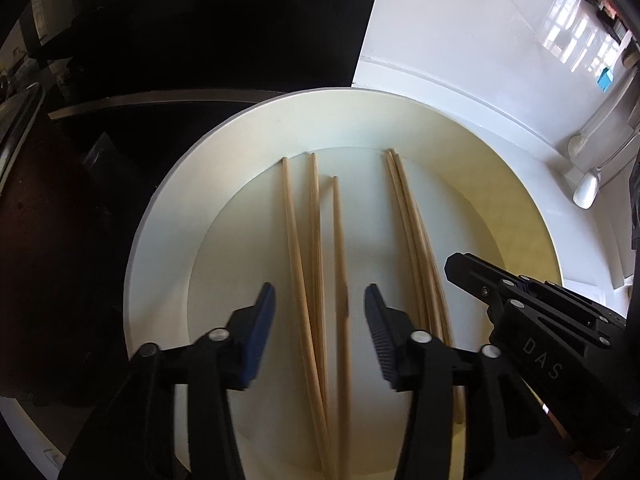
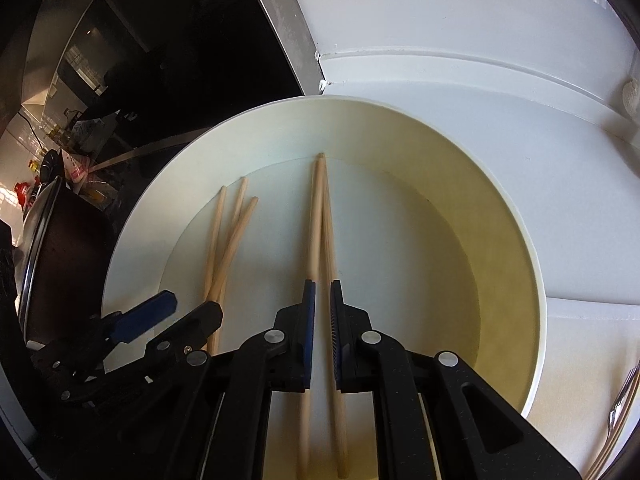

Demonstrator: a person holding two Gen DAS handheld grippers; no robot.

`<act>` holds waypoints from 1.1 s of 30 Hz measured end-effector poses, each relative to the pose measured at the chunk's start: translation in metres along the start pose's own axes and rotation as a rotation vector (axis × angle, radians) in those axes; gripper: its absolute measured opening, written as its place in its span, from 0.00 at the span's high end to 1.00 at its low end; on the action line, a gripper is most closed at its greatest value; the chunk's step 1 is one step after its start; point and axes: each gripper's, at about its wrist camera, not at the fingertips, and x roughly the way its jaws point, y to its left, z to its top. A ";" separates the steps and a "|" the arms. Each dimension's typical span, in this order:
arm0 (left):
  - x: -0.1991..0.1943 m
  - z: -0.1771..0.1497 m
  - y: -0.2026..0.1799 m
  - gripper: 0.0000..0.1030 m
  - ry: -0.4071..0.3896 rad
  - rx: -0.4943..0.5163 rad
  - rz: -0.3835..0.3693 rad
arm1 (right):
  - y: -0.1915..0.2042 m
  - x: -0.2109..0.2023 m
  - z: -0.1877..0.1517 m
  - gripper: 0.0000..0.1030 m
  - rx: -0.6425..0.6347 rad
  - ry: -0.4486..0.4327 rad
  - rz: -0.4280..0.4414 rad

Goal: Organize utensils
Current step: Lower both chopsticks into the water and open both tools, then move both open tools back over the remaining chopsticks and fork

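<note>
A wide white plate (image 1: 160,216) (image 2: 128,240) holds several wooden chopsticks lying lengthwise. In the left wrist view, three chopsticks (image 1: 316,240) lie below my left gripper (image 1: 320,312), which is open with its blue pads well apart and touching none of them. A tighter bundle of chopsticks (image 1: 408,216) lies to the right, beside the tip of my right gripper (image 1: 456,268). In the right wrist view, my right gripper (image 2: 322,312) shows a narrow gap between its pads. Two chopsticks (image 2: 320,208) run underneath its fingers on the plate and fan apart. My left gripper (image 2: 176,314) hangs open over the left chopsticks (image 2: 224,240).
The plate sits on a white counter (image 2: 440,40) next to a black hob surface (image 1: 180,40). A dark pot with a metal-rimmed lid (image 2: 44,248) stands at the left. A fork (image 2: 620,396) lies at the right edge. A white spoon (image 1: 586,194) lies beyond the plate.
</note>
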 end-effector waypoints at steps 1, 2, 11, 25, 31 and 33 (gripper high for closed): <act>-0.002 0.000 0.001 0.45 -0.008 -0.002 0.007 | -0.001 -0.001 0.000 0.82 0.003 -0.002 -0.008; -0.004 0.000 0.002 0.43 -0.013 -0.001 0.013 | -0.001 -0.004 -0.001 0.77 0.005 -0.009 -0.009; -0.034 -0.004 0.015 0.21 -0.070 -0.004 0.058 | -0.008 -0.043 -0.017 0.63 -0.017 -0.130 -0.030; -0.074 -0.031 0.019 0.11 -0.100 0.026 0.045 | -0.004 -0.086 -0.056 0.47 0.023 -0.213 -0.004; -0.092 -0.047 0.015 0.09 -0.122 0.059 0.036 | -0.007 -0.104 -0.083 0.46 0.062 -0.241 -0.021; -0.096 -0.052 0.011 0.09 -0.134 0.071 0.025 | -0.009 -0.111 -0.095 0.45 0.074 -0.251 -0.036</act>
